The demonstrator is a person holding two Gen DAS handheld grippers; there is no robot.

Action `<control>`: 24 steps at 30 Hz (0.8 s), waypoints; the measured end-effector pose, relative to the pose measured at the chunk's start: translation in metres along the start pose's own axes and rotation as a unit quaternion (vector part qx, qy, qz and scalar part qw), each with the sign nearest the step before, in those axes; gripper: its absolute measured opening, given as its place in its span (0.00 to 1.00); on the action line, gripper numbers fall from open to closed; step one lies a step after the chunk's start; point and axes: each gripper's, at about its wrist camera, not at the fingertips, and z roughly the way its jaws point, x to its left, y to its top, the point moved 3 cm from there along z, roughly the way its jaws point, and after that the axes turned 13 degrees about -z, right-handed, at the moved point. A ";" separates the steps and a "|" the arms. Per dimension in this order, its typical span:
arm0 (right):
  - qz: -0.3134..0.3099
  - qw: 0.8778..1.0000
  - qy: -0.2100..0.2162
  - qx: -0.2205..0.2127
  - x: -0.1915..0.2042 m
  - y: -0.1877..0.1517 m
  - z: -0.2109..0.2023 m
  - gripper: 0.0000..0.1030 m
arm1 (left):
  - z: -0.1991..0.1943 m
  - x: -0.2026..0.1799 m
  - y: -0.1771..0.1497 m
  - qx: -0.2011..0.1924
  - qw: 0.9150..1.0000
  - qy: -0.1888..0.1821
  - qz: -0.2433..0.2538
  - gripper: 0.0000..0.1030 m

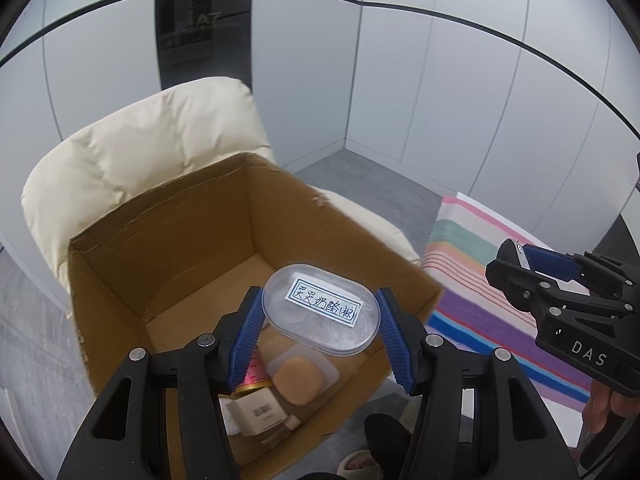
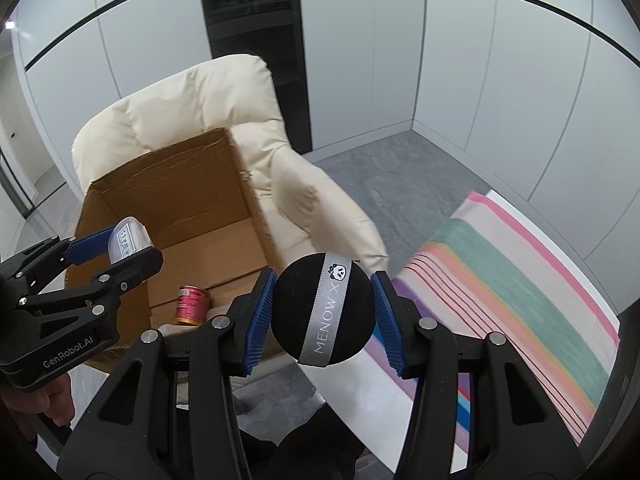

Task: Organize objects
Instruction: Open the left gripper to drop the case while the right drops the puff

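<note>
Here, above the cardboard box [image 1: 168, 248], my left gripper [image 1: 320, 332] jaws clamp a light, slippery clear plastic case [image 1: 322, 314] by its ends. Right of the box, my right gripper [image 2: 324, 312] jaws squeeze a soft black puff [image 2: 324, 312] at its sides.

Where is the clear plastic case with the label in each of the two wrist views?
Left wrist view: the clear plastic case sits centre-low, clamped in the left hand-held gripper, over the cardboard box.
Right wrist view: the case shows at the left edge, seen edge-on in that same gripper.
Shared landmark: the cardboard box against the cream armchair.
</note>
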 end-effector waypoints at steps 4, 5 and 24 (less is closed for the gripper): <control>-0.011 1.000 0.010 -0.002 0.015 0.006 0.003 0.49 | -0.001 0.016 0.000 0.003 1.000 0.010 -0.007 0.56; -0.014 1.000 0.013 -0.002 0.019 0.008 0.004 0.49 | -0.002 0.020 0.000 0.002 1.000 0.012 -0.010 0.56; -0.064 0.997 0.051 -0.007 0.093 0.037 0.022 0.49 | -0.036 0.096 0.001 -0.038 0.995 0.074 -0.054 0.97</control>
